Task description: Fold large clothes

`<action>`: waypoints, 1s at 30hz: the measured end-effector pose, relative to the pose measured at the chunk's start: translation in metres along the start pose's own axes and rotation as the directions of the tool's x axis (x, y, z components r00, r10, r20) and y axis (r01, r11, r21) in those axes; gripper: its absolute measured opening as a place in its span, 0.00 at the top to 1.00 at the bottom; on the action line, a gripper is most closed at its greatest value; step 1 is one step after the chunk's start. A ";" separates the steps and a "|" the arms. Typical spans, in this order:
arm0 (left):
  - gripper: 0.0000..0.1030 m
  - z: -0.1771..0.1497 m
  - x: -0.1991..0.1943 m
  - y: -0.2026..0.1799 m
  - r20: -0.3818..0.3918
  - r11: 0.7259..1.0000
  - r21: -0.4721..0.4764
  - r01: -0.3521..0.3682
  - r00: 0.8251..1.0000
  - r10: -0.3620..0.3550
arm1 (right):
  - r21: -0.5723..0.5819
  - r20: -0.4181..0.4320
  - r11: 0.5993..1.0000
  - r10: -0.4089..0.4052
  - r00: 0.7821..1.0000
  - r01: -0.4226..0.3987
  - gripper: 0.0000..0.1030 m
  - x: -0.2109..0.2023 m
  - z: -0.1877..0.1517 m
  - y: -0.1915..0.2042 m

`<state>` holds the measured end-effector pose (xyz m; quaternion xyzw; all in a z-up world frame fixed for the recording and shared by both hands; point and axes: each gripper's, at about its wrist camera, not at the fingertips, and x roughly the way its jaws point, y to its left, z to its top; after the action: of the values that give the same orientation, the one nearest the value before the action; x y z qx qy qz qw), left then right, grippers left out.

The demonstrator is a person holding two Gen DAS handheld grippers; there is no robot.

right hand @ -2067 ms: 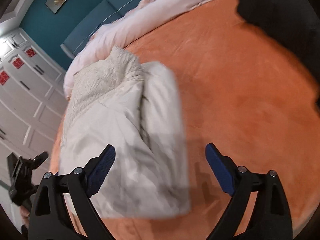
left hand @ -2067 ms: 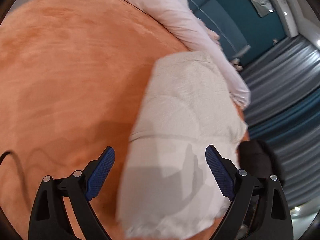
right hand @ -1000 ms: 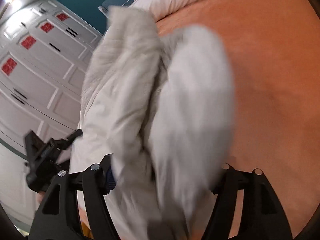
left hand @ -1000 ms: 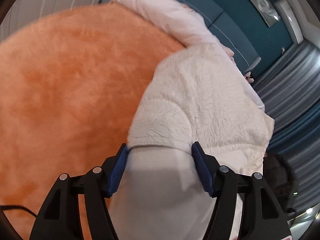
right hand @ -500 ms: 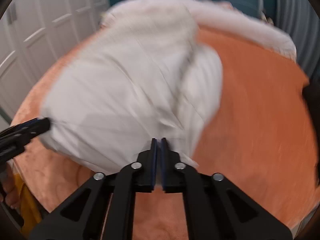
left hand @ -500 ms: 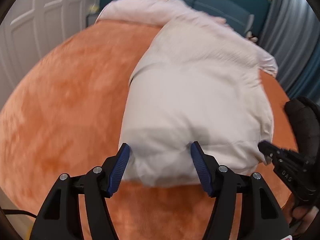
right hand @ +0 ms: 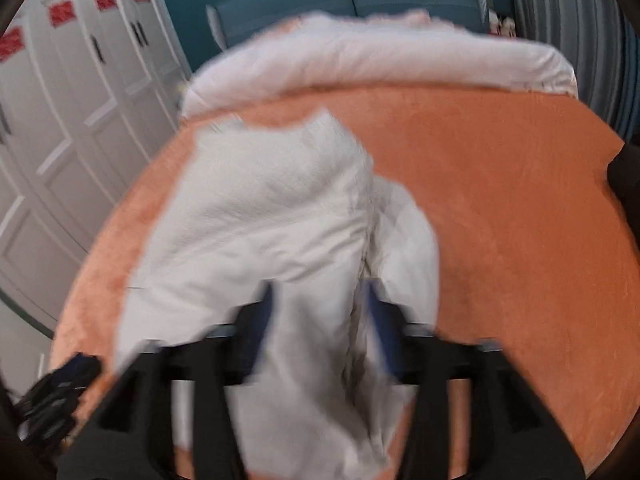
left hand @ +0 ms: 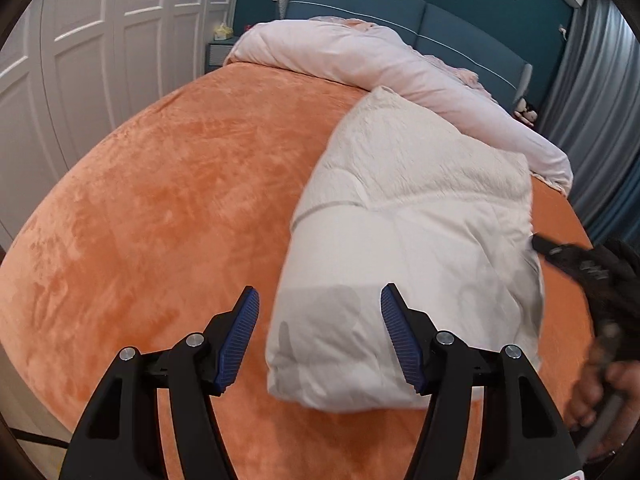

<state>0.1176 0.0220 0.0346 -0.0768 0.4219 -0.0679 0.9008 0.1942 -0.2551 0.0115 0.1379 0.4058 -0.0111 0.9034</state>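
The left gripper [left hand: 320, 316] stands wide above the folded white coat [left hand: 412, 240]; the right gripper [right hand: 320, 312] is parted around the coat's fabric, blurred.

— Someone's bedroom, isn't it?
— Yes: a bed [left hand: 160, 200] under an orange blanket, pink duvet [left hand: 360, 60] rolled against a padded blue headboard [left hand: 400, 12], white wardrobe doors [left hand: 100, 40] alongside, grey curtains [left hand: 592, 100] opposite.
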 end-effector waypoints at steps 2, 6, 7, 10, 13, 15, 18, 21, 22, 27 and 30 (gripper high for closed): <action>0.41 0.003 0.003 0.003 -0.011 1.000 -0.016 -0.001 1.000 0.001 | 0.007 -0.061 0.999 0.047 0.997 -0.046 0.79 0.017 -0.006 -0.005; 0.41 0.003 0.004 0.009 -0.012 0.999 -0.031 0.017 1.000 -0.018 | 0.035 0.092 0.988 0.149 0.985 -0.153 0.96 -0.029 -0.012 -0.013; 0.41 0.001 0.007 0.009 -0.017 1.000 -0.022 0.017 1.000 -0.018 | 0.050 0.109 0.987 0.146 0.983 -0.152 0.96 -0.033 -0.014 -0.017; 0.36 -0.009 0.024 0.006 -0.057 1.000 -0.013 0.015 0.998 -0.016 | 0.080 -0.007 0.995 0.055 0.998 -0.054 0.95 0.015 -0.031 -0.036; 0.32 -0.018 0.033 -0.002 -0.060 0.999 -0.004 0.032 0.998 -0.032 | 0.070 -0.071 0.997 0.027 0.997 -0.022 0.93 0.046 -0.050 -0.044; 0.32 -0.019 0.033 -0.007 -0.044 0.999 0.033 -0.024 0.999 0.026 | 0.075 -0.081 0.997 0.022 0.996 -0.016 0.92 0.036 -0.044 -0.040; 0.36 -0.018 0.031 -0.005 -0.047 0.998 0.042 -0.051 0.997 0.053 | 0.042 0.015 0.999 -0.005 1.000 0.004 0.90 -0.010 -0.047 -0.029; 0.36 -0.017 0.023 -0.001 -0.052 0.999 0.021 -0.048 0.997 0.049 | -0.025 0.086 1.000 -0.016 0.996 0.018 0.90 -0.049 -0.066 -0.018; 0.36 -0.019 0.021 -0.003 -0.048 0.998 0.024 -0.051 0.997 0.053 | -0.042 0.059 0.999 -0.014 0.998 0.017 0.90 -0.045 -0.073 -0.019; 0.36 -0.026 0.012 -0.008 -0.061 0.997 0.017 -0.075 0.995 0.076 | -0.105 -0.096 0.988 -0.120 0.988 0.110 0.94 -0.006 -0.113 -0.026; 0.36 -0.029 -0.003 -0.013 -0.044 0.994 0.044 -0.098 0.994 0.099 | -0.075 -0.038 0.995 -0.070 0.997 0.067 0.90 -0.040 -0.115 -0.024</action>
<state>0.0921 0.0076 0.0209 -0.0355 0.4446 -0.0339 0.8944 0.0803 -0.2523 -0.0372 0.0907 0.4287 -0.0246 0.8986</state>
